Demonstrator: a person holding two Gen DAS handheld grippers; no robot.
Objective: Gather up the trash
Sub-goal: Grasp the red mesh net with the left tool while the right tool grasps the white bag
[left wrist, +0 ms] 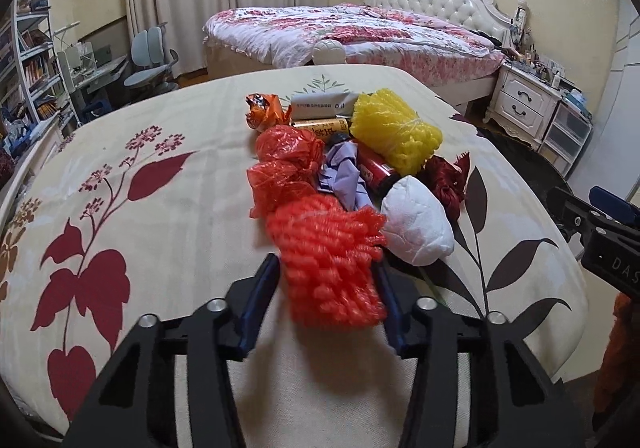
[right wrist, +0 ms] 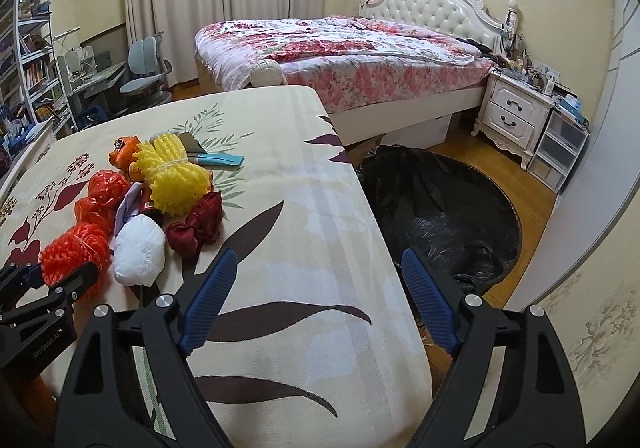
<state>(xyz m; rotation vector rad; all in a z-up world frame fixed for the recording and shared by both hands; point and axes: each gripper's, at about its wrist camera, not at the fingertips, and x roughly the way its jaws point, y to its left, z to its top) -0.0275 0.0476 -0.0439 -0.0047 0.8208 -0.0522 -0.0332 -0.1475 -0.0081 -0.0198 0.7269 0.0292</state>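
Orange foam netting (left wrist: 330, 268) sits pinched between the pads of the left gripper (left wrist: 328, 280), at the near end of the trash pile on the table (left wrist: 160, 208). Right gripper (right wrist: 316, 288) gapes empty over the table's right edge. Next, I judge: lift and carry to the black bag (right wrist: 440, 200) beyond that edge.

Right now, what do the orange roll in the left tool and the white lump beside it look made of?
Orange roll: looks like foam fruit netting, soft plastic, matte, with a ribbed mesh surface. White lump: probably crumpled tissue or paper, matte and creased, though it could be soft fabric.
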